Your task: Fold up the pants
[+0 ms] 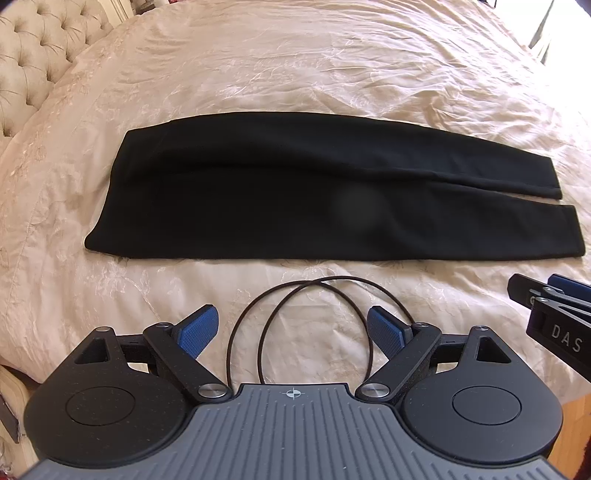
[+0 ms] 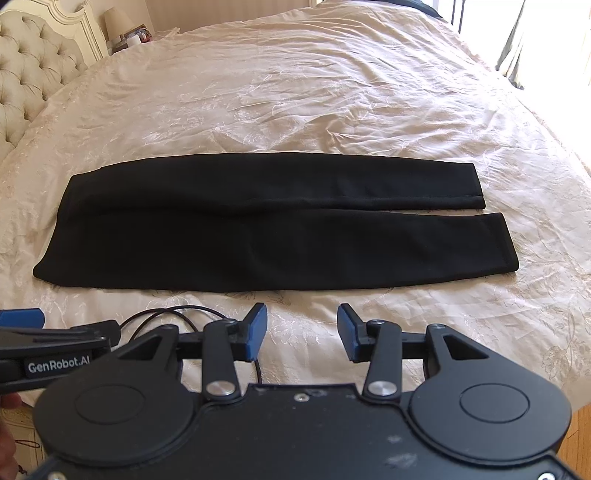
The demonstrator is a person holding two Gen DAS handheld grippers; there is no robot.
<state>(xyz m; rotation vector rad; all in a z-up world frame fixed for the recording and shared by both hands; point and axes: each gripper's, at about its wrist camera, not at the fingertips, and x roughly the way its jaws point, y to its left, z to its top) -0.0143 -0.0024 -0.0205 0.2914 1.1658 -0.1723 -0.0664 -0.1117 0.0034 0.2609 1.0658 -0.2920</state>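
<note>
Black pants (image 1: 295,192) lie flat on the cream bedspread (image 1: 295,66), waist to the left, both legs side by side with cuffs to the right. They also show in the right wrist view (image 2: 273,221). My left gripper (image 1: 293,328) is open and empty, hovering short of the pants' near edge. My right gripper (image 2: 302,332) is open and empty, also short of the near edge, toward the cuffs. The right gripper's side shows in the left wrist view (image 1: 546,299); the left gripper's side shows in the right wrist view (image 2: 55,343).
A thin black cable (image 1: 303,325) loops on the bedspread between the left fingers. A tufted headboard (image 2: 33,62) stands at the left. A nightstand with a lamp (image 2: 118,22) sits behind it. Wooden floor (image 2: 580,424) shows at the bed's right edge.
</note>
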